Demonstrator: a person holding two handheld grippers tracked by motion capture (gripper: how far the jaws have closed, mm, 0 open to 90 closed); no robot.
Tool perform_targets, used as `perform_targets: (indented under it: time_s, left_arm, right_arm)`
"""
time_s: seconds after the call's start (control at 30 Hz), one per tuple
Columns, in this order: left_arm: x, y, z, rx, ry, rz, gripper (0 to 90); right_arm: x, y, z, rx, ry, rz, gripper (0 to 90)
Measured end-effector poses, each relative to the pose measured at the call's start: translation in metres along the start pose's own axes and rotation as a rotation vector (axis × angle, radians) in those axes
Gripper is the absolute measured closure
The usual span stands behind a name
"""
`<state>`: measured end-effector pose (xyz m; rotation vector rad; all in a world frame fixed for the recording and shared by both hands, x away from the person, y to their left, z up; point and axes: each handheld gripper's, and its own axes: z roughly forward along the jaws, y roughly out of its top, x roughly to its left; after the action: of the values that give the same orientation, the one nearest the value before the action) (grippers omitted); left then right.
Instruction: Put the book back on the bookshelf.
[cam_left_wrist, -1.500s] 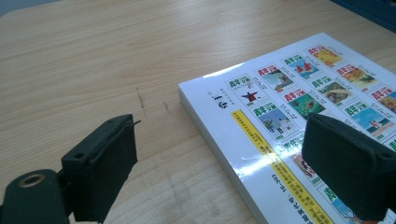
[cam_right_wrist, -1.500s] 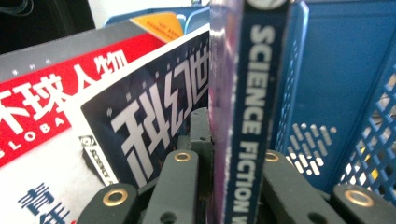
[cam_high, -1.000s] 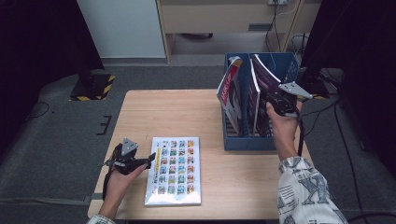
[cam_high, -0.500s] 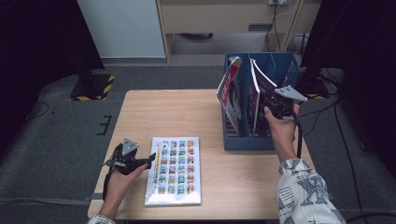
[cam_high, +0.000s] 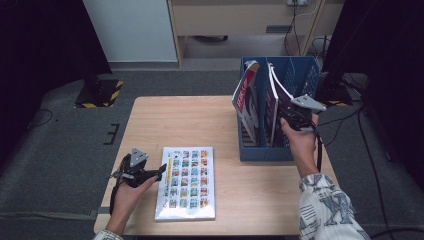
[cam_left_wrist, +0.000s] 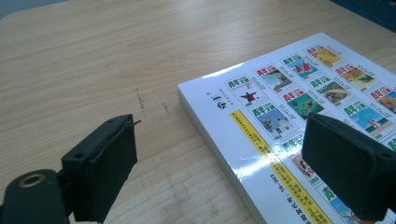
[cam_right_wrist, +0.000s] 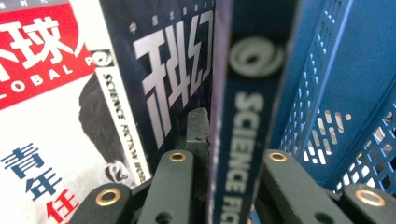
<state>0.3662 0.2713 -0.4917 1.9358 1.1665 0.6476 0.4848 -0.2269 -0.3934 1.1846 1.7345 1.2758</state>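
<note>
A thick book (cam_high: 185, 182) with a grid of small colour pictures on its cover lies flat near the table's front edge. My left gripper (cam_high: 162, 172) is open beside the book's left edge, its pads (cam_left_wrist: 107, 163) low over the wood and the cover (cam_left_wrist: 303, 107). At the right, my right gripper (cam_high: 287, 112) is shut on the spine of a dark magazine (cam_high: 274, 95) standing in the blue file holder (cam_high: 265, 150). Its jaws have just been opening a little, with the spine (cam_right_wrist: 247, 116) still between them. A red and white magazine (cam_high: 245, 97) leans in the slot to the left.
The holder's perforated blue wall (cam_right_wrist: 336, 93) stands close to the right of the held magazine, and the red and white cover (cam_right_wrist: 46, 93) is close on the left. Bare wood (cam_high: 200, 120) lies between book and holder. A cabinet stands beyond the table.
My right gripper has sunk slightly with the dark magazine in the holder. The left gripper and the book have not moved.
</note>
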Motion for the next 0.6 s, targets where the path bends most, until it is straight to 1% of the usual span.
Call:
perform_targets:
  time_s: [0.43,0.6]
  left_arm:
    - [-0.0009,0.0003,-0.0004,0.000,-0.001,0.002,9.9]
    - [-0.0018,0.0004,-0.0002,0.001,-0.002,0.003,9.9]
  right_arm:
    - [0.0034,-0.0048,-0.0035,0.005,0.008,0.004,77.1]
    - [0.0053,-0.0042,-0.0046,-0.003,0.002,0.006,75.5]
